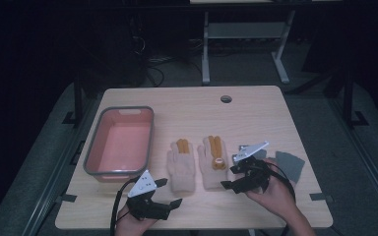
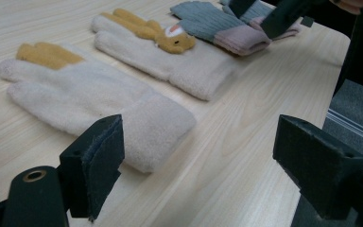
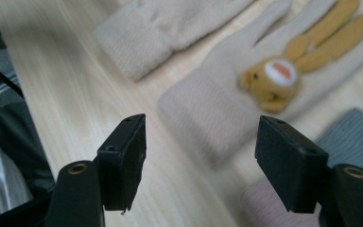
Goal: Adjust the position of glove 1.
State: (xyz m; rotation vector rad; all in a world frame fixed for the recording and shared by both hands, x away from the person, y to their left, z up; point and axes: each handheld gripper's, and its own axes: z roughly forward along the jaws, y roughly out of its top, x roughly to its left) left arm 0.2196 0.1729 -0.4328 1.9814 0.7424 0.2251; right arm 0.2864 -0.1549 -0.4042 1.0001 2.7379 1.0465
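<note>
Two cream gloves with mustard fingers lie side by side mid-table. The plain one (image 1: pixel 181 166) is on the left and the one with a small bear face (image 1: pixel 213 162) on the right. My left gripper (image 1: pixel 170 191) is open near the front edge, just short of the plain glove's cuff (image 2: pixel 160 127), its jaws wide apart. My right gripper (image 1: pixel 230 177) is open beside the bear glove's cuff (image 3: pixel 203 113), holding nothing. Grey gloves with pink cuffs (image 2: pixel 217 23) lie to the right, partly under the right gripper.
A pink tub with a grey rim (image 1: pixel 150 135) stands at the left of the table. A round cable hole (image 1: pixel 226 99) is at the back middle. Table legs and cables stand on the floor behind.
</note>
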